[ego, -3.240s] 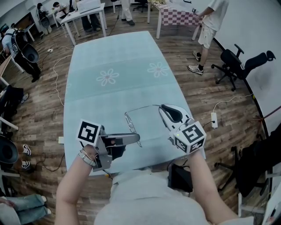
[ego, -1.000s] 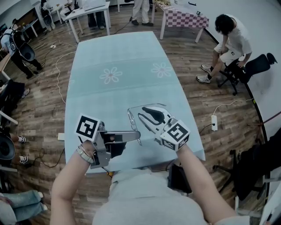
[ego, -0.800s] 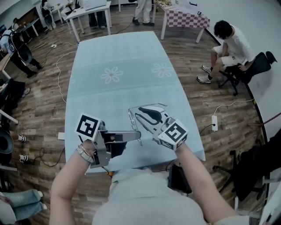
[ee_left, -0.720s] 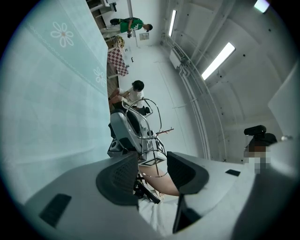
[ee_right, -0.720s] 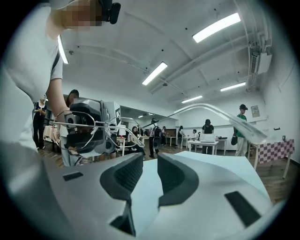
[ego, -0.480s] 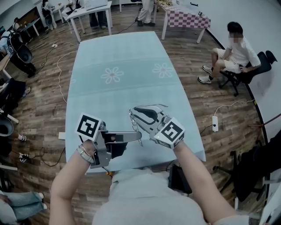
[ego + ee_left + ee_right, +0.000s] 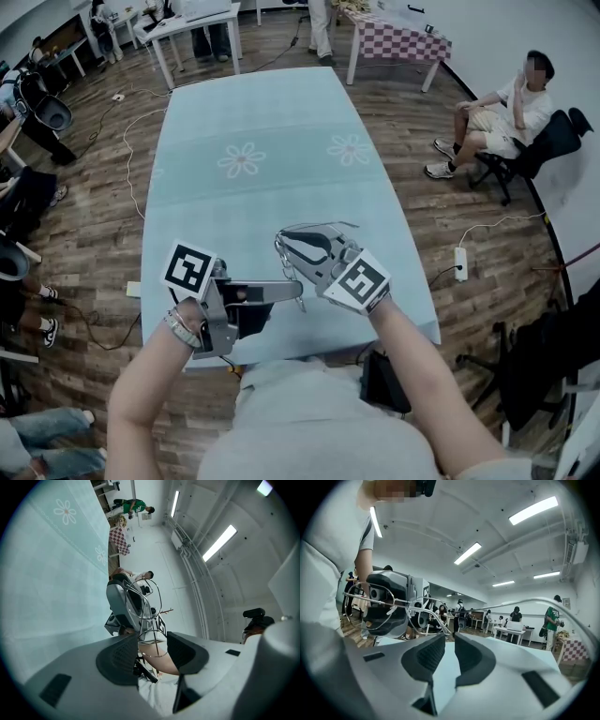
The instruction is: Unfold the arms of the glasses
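Both forearms (image 7: 150, 394) reach in from near edge. L tool (image 7: 292, 292) level, pointing right, clamped on glasses (image 7: 396, 605), held above near end of counter (image 7: 244, 112). R tool (image 7: 286, 246) angled left, jaws closing, thin wire arm (image 7: 438, 628) at tips, pads not on it. 1 pr glasses, 2 tools, 1 marker cube (image 7: 190, 272) each.

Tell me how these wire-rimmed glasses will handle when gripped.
Probably light: the left gripper holds the glasses up by one edge. Likely springy and easily bent: they are thin wire all round. The long arm may swing at its hinge if nudged.
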Demonstrator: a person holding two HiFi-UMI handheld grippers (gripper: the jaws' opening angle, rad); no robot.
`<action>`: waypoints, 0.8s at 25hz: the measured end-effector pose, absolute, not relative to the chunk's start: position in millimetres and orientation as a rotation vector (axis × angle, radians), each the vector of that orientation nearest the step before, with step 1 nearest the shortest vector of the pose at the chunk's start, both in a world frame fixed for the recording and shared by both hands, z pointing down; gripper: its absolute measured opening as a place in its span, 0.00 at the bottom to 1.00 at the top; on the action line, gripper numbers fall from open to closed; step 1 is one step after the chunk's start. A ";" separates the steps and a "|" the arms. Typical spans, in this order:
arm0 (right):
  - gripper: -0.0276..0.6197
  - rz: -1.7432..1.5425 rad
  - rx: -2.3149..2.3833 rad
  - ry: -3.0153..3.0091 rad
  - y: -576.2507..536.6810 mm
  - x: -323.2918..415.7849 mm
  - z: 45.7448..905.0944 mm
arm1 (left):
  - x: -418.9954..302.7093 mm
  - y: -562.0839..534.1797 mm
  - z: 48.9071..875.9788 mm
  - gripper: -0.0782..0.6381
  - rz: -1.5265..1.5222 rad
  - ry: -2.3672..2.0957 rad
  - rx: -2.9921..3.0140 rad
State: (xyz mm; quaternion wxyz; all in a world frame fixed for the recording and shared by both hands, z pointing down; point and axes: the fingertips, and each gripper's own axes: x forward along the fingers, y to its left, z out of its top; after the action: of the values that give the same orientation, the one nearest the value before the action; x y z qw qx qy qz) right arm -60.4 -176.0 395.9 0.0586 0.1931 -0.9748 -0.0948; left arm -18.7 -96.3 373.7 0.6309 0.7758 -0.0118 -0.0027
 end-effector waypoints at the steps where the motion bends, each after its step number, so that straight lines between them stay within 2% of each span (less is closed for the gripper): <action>1: 0.15 -0.296 0.583 -2.953 -175.4 -60.2 395.2 | -18.5 -96.0 373.3 0.39 -0.006 -0.027 1.775; 10: 0.13 -0.493 0.566 -2.864 -170.1 -66.8 398.4 | -23.5 -92.5 374.5 0.39 -0.016 -0.020 1.763; 13: 0.10 -0.557 0.563 -2.820 -169.0 -66.4 400.1 | -23.5 -92.6 375.4 0.39 -0.021 -0.020 1.752; 20: 0.09 -0.541 0.598 -2.833 -174.7 -53.7 401.0 | -19.8 -97.2 375.8 0.39 -0.034 -0.027 1.748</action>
State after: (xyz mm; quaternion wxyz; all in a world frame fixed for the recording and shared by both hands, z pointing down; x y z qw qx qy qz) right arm -53.7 -174.7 401.0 0.0979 0.2019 -0.9572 -0.1827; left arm -19.8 -97.2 375.8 0.6417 0.7668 -0.0118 -0.0149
